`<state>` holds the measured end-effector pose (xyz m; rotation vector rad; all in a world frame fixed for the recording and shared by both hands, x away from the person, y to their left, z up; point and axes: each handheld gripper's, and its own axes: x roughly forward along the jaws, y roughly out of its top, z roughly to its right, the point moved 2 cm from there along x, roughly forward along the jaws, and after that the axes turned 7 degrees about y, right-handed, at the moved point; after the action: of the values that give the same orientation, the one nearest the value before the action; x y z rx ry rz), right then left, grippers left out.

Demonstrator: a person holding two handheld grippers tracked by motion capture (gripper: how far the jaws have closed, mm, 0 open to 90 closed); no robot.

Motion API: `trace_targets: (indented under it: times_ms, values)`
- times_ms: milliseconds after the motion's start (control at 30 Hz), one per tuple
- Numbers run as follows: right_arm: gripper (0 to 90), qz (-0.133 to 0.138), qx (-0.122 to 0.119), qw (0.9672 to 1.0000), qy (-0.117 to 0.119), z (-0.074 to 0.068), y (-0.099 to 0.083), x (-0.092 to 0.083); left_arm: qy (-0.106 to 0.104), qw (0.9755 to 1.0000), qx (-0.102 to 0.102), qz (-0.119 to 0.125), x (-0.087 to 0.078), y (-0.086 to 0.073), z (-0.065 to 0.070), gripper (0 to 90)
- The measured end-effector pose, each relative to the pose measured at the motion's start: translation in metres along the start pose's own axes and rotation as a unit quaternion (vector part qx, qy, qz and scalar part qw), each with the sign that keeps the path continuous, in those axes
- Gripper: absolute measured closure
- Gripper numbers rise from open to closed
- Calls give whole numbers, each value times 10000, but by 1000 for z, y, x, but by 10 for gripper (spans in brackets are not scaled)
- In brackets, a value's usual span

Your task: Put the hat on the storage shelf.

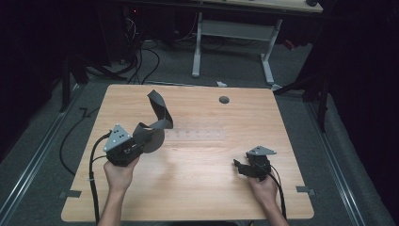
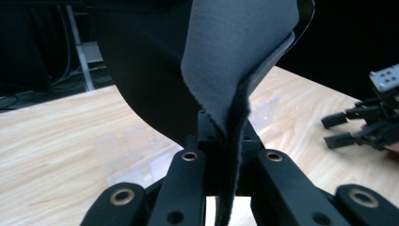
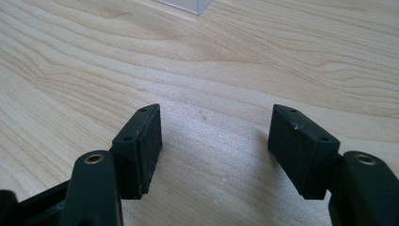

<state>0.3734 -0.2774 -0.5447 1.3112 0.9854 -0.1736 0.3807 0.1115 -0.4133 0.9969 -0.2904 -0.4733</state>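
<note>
- Left gripper [image 2: 226,155]: fingers clamped on a dark grey strap [image 1: 157,117], which curls up above the counter [image 1: 202,188].
- Right gripper [image 3: 214,150]: fingers apart, nothing between, low over bare counter.
- Clear plastic rack [image 1: 195,135] lies mid-counter, between both hands.

Lab (black curtains [image 1: 362,94], cables [image 1: 141,61])

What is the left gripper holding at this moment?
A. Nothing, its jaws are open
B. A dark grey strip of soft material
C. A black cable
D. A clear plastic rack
B: the left gripper has its jaws closed on a dark grey strip that curls up above the table, while the right gripper stands open with nothing between its jaws.
</note>
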Motion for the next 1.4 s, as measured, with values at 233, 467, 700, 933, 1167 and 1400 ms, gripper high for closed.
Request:
trace_targets:
  times_ms: [233, 467, 700, 933, 1167, 1400]
  values:
    - [356, -1, -2, 10000, -2, 0, 0, 0, 118, 9997, -93, 171, 9, 9, -10, 856]
    - [354, -2, -8, 10000, 2, 0, 0, 0, 286, 9994, 10, 205, 23, 10, -16, 856]
    - [353, -1, -14, 10000, 2, 0, 0, 0, 495, 9986, -31, 202, 36, 11, -29, 857]
    - [353, -4, -15, 10000, 5, 0, 0, 0, 592, 9979, 102, 221, 49, 7, -31, 857]
    - [353, -3, -12, 10000, 4, 0, 0, 0, 699, 9971, 199, 222, 62, 1, -34, 857]
    - [351, -4, -10, 10000, 9, 0, 0, 0, 836, 9957, 328, 216, 67, -4, -38, 857]
